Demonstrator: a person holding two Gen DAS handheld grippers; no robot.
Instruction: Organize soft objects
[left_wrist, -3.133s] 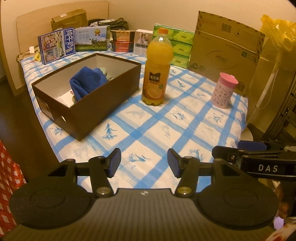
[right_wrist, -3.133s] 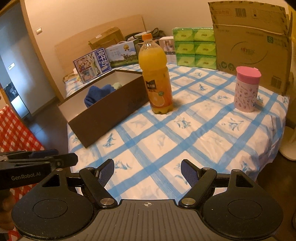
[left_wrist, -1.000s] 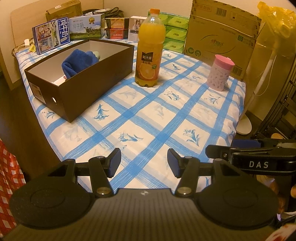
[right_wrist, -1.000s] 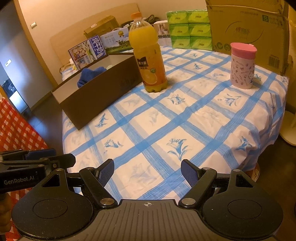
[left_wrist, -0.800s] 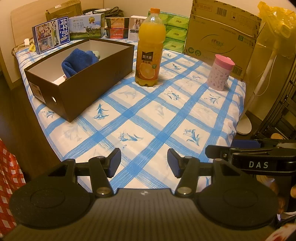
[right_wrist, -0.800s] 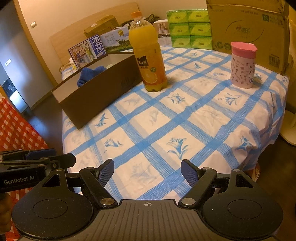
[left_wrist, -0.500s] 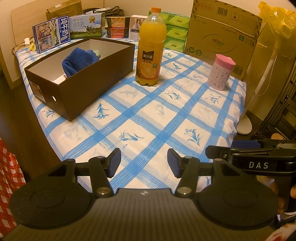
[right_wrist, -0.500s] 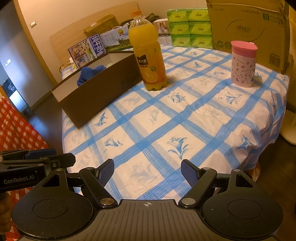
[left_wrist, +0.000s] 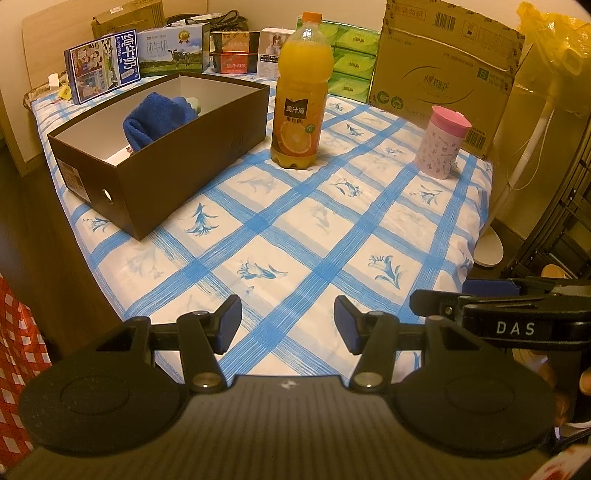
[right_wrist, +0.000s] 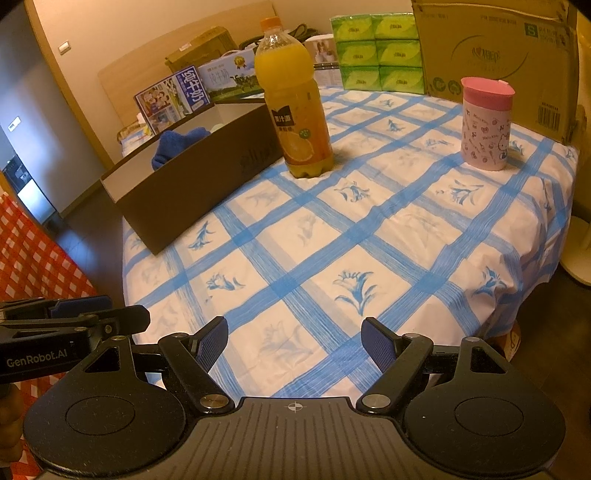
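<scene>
The left gripper (left_wrist: 287, 325) is positioned above the near edge of the tabletop (left_wrist: 332, 236), which carries a blue-and-white checked cloth. Its jaws stand moderately apart with nothing between them. The right gripper (right_wrist: 294, 343) is positioned above the same near edge, beside the left one. Its jaws stand wide apart and are likewise empty.

The brown box (left_wrist: 177, 158) sits open-topped at the left edge of the tabletop. The blue towel (left_wrist: 155, 120) lies bunched inside it, toward the far end. A pale soft item (left_wrist: 195, 105) lies just behind the towel; its identity cannot be determined.

The orange juice bottle (left_wrist: 300, 96) stands upright just beside the right far corner of the box. The pink cup (left_wrist: 441, 142) stands upright near the right edge, well apart from the bottle.

Along the far edge stand milk cartons (left_wrist: 103, 64), green tissue packs (left_wrist: 351, 64) and a large cardboard carton (left_wrist: 443, 74).
</scene>
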